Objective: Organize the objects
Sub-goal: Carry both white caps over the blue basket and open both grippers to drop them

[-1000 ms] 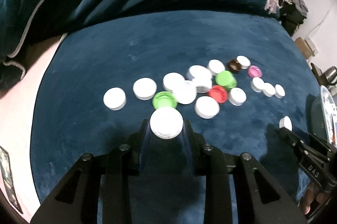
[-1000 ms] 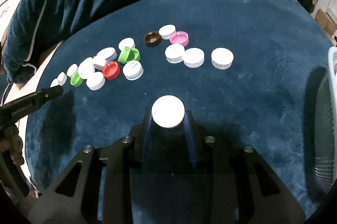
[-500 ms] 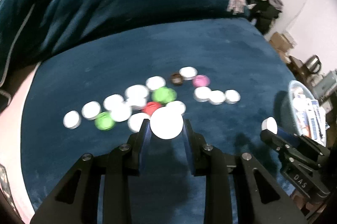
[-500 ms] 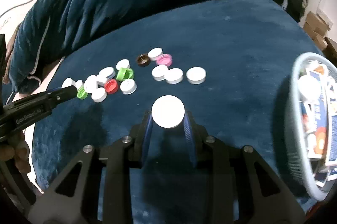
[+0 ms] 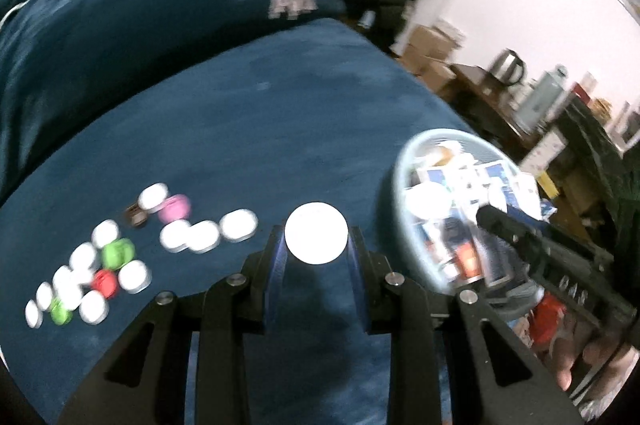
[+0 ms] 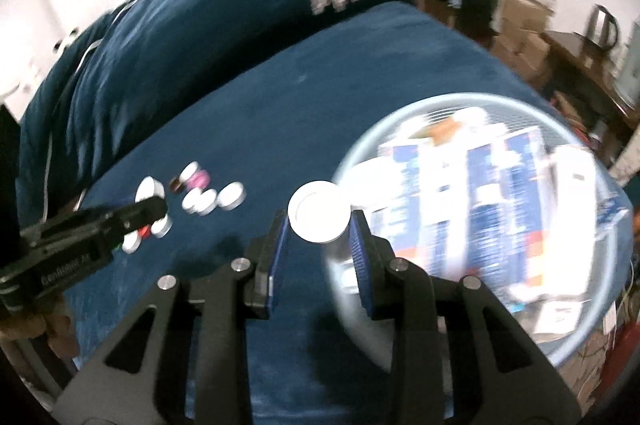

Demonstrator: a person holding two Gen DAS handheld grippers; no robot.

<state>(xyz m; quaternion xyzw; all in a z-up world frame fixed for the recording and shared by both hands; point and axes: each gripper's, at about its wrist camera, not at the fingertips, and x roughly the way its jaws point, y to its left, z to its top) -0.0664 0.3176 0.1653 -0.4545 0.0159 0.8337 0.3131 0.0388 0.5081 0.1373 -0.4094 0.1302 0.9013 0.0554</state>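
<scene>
My left gripper (image 5: 316, 245) is shut on a white bottle cap (image 5: 316, 237), held above the blue blanket. My right gripper (image 6: 319, 219) is shut on another white cap (image 6: 319, 212) at the left rim of a pale blue mesh basket (image 6: 476, 99) that holds blue-and-white packets. The basket also shows in the left wrist view (image 5: 400, 165), to the right of my left gripper, with my right gripper (image 5: 486, 215) over it. Several loose caps, white, green (image 5: 118, 253), red (image 5: 104, 283), pink (image 5: 174, 207) and brown, lie on the blanket at left.
A heaped dark blue duvet (image 5: 140, 17) lies behind the caps. Cardboard boxes (image 5: 428, 53), a kettle (image 5: 508, 65) and a dark cabinet stand beyond the bed's right edge. In the right wrist view my left gripper (image 6: 156, 209) reaches in from the left over the caps (image 6: 230, 195).
Both grippers have swung right, away from the cap pile, each still holding its white cap. The basket has come fully into view and my right gripper now reaches its rim.
</scene>
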